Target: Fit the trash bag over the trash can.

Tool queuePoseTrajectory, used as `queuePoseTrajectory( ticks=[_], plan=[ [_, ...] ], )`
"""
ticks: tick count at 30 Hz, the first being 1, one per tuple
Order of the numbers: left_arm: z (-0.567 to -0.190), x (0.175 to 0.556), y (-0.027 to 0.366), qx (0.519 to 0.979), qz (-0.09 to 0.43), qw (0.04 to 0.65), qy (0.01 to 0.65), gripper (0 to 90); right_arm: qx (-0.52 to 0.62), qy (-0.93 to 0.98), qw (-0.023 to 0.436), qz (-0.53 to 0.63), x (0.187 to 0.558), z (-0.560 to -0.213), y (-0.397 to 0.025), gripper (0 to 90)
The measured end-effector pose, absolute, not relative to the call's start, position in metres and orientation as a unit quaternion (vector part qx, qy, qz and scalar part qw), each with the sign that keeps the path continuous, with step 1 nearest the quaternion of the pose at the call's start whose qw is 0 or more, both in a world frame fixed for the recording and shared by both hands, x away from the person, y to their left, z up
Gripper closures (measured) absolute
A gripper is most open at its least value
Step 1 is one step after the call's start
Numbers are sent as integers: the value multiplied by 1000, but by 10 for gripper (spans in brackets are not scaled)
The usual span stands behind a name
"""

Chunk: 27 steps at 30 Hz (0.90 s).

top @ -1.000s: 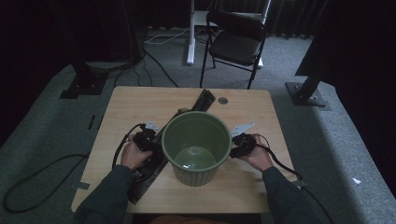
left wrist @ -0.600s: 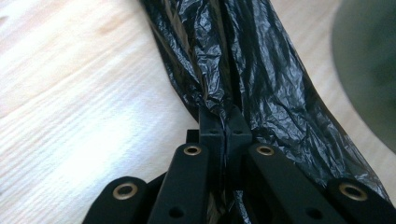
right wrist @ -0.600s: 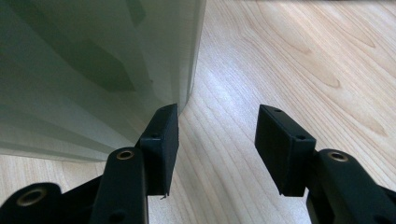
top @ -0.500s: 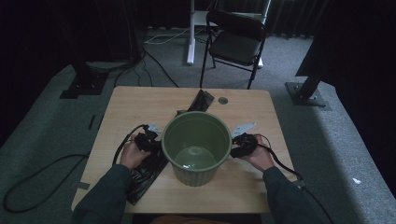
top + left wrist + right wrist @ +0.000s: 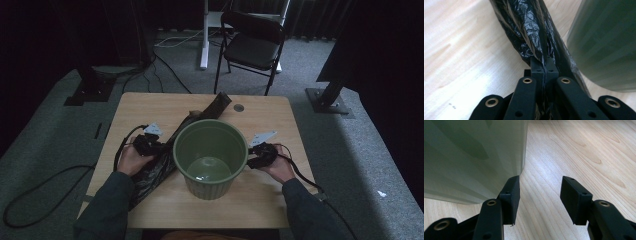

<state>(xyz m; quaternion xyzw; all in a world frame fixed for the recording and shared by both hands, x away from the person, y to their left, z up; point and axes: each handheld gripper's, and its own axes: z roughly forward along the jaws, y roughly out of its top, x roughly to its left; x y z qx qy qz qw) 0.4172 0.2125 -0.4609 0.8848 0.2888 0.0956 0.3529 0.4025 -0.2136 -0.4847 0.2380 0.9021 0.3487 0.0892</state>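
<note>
- My left gripper point(image 5: 544, 72): jaws clamped on the black bin bag point(image 5: 531, 32), plastic pinched right between the tips.
- In the high view the left gripper point(image 5: 146, 145) sits at the left side of the green bin point(image 5: 211, 156), on top of the bag.
- Bin bag point(image 5: 165, 160) lies bunched in a long strip on the wooden surface point(image 5: 150, 107), running from near-left under my left hand point(image 5: 131, 159) to far-centre, passing behind the bin on its left.
- Left gripper view: bin wall point(image 5: 606, 42) just right of the bag, bag edge close against it.
- My right gripper point(image 5: 540, 195): jaws open, nothing between them, bare wood below.
- Right gripper view: one jaw sits against the bin's ribbed wall point(image 5: 474, 157); can't tell if it actually touches.
- High view: right gripper point(image 5: 260, 155) just beside the bin's right side, right hand point(image 5: 278, 167) behind it.
- Bin stands upright, centre of the surface, near edge side, open top.
</note>
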Motion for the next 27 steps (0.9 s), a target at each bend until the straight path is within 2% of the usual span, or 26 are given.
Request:
queuePoseTrajectory(
  ticks=[9,27],
  plan=[
    [-426,413,222,878,113,379,272,892,238,902,89,350,402,-485,-215,495],
    [-386,406,222,861,127,428,243,891,235,902,87,350,402,-485,-215,496]
  ],
)
